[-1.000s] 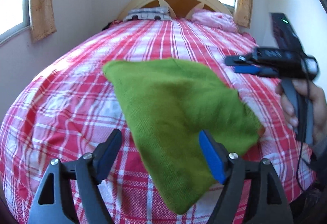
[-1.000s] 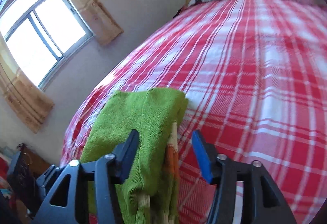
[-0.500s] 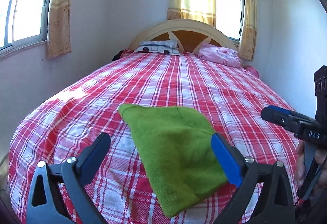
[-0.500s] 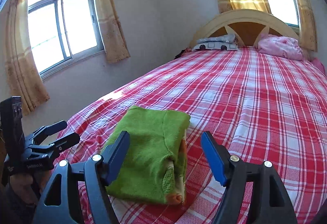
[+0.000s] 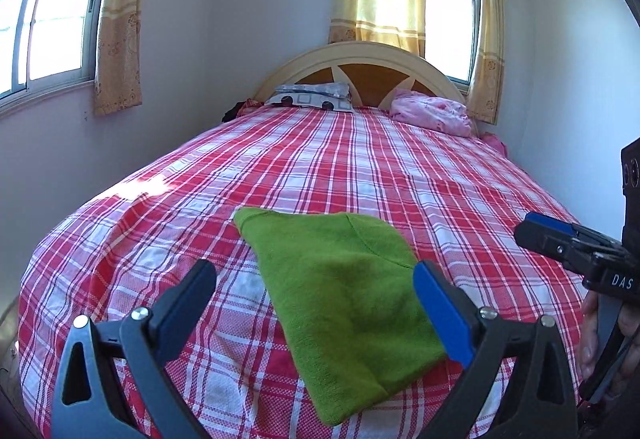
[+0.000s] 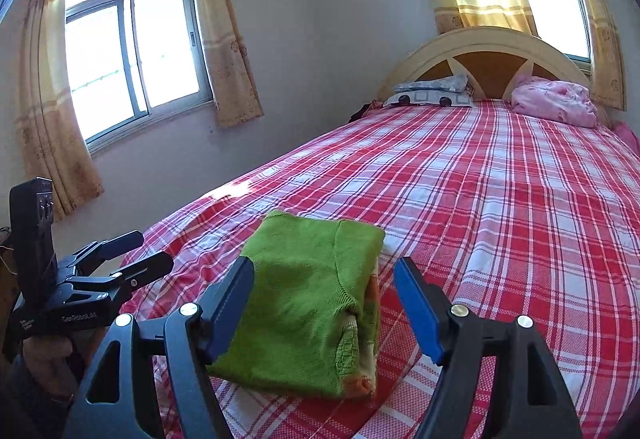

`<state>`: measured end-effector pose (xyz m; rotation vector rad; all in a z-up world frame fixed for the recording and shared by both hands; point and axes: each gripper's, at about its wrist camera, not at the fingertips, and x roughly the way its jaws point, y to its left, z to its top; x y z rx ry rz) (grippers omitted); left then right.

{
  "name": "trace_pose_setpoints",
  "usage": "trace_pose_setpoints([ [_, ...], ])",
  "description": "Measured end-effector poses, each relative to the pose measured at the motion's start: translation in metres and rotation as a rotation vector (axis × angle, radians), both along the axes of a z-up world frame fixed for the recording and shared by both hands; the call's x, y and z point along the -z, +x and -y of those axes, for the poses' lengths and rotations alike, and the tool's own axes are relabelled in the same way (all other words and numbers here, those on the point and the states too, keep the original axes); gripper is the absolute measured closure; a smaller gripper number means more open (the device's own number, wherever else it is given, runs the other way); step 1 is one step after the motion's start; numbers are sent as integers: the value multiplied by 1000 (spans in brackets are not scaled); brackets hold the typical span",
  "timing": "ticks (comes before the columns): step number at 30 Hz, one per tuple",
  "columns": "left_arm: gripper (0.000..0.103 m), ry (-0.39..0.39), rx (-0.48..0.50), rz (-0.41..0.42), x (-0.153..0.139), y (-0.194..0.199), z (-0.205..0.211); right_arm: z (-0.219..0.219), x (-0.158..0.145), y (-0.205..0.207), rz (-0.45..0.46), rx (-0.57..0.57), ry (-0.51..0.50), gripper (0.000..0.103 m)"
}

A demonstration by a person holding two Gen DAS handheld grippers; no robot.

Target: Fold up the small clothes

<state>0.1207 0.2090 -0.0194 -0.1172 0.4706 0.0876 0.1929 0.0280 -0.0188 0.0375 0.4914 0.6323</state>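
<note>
A small green knitted garment (image 5: 340,287) lies folded in a thick packet on the red plaid bed (image 5: 360,167), near its foot. In the right wrist view the green garment (image 6: 304,287) shows orange and cream trim along its right folded edge. My left gripper (image 5: 312,275) hovers above and short of it, jaws wide open, nothing between them. My right gripper (image 6: 324,267) is open too, held back from the cloth and touching nothing. Each gripper appears in the other's view: the left gripper (image 6: 132,251) at the left, the right gripper (image 5: 540,231) at the right, each held by a hand.
A patterned pillow (image 5: 312,99) and a pink bundle (image 5: 432,115) lie against the arched headboard (image 5: 360,55). Windows with yellow curtains (image 6: 228,31) line the left and far walls. The wall runs close along the bed's left side.
Both grippers have drawn back and risen from the green garment, which now lies free on the bed. The left jaws have spread wider and the right ones slightly.
</note>
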Motion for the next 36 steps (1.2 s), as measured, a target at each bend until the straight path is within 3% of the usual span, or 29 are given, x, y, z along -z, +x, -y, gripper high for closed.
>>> trace_pose_setpoints([
  [20,2,-4,-6,7,-3,-1,-3,-7,-1,-6,14,-15,-6,30],
  [36,0,-6,-23,29,-9,-4,-7,-7,-9,-20,92,-1,0,30],
])
